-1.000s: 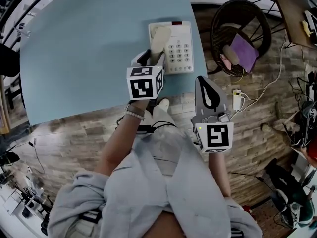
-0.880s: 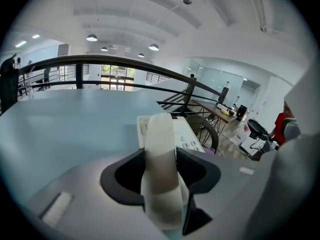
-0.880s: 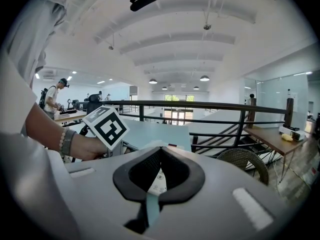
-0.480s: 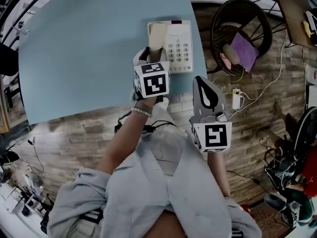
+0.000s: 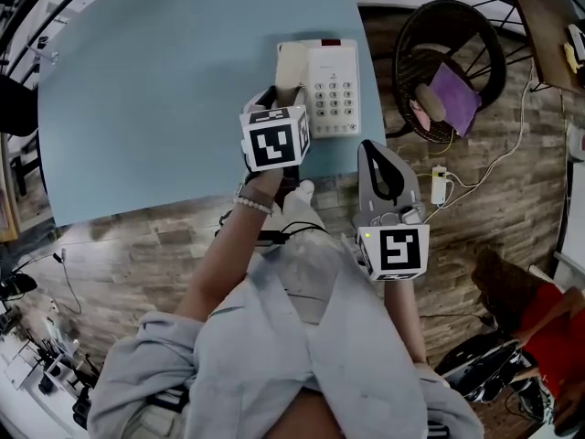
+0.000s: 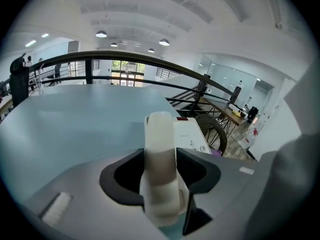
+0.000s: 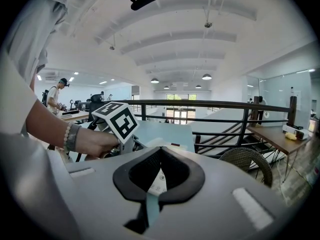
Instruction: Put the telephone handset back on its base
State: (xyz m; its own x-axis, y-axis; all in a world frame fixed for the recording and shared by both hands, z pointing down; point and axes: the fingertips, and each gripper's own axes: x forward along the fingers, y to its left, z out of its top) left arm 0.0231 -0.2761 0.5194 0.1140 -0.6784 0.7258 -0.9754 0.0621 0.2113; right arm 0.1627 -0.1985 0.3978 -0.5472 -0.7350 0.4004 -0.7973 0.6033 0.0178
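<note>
The cream plastic telephone handset [image 5: 291, 65] lies lengthwise along the left side of the white push-button telephone base [image 5: 334, 90], which stands near the right edge of the light blue table [image 5: 155, 90]. The left gripper [image 5: 283, 95] has its jaws closed narrow on the near end of this handset. In the left gripper view the handset [image 6: 160, 154] stands between the two dark jaws and reaches forward beside the base [image 6: 191, 136]. I cannot tell if the handset sits fully in its cradle. The right gripper [image 5: 371, 148] hangs off the table, over the brown wooden plank floor [image 5: 164, 245], just beside the table's near right corner and apart from the telephone. In the right gripper view its jaws [image 7: 160, 151] meet at the tips and nothing is held between them. To the right of the table stands a round dark wicker chair [image 5: 407, 26] with a purple cushion [image 5: 453, 97] in it. A white power adapter [image 5: 438, 183] with a thin cable lies on the floor near the right gripper.
</note>
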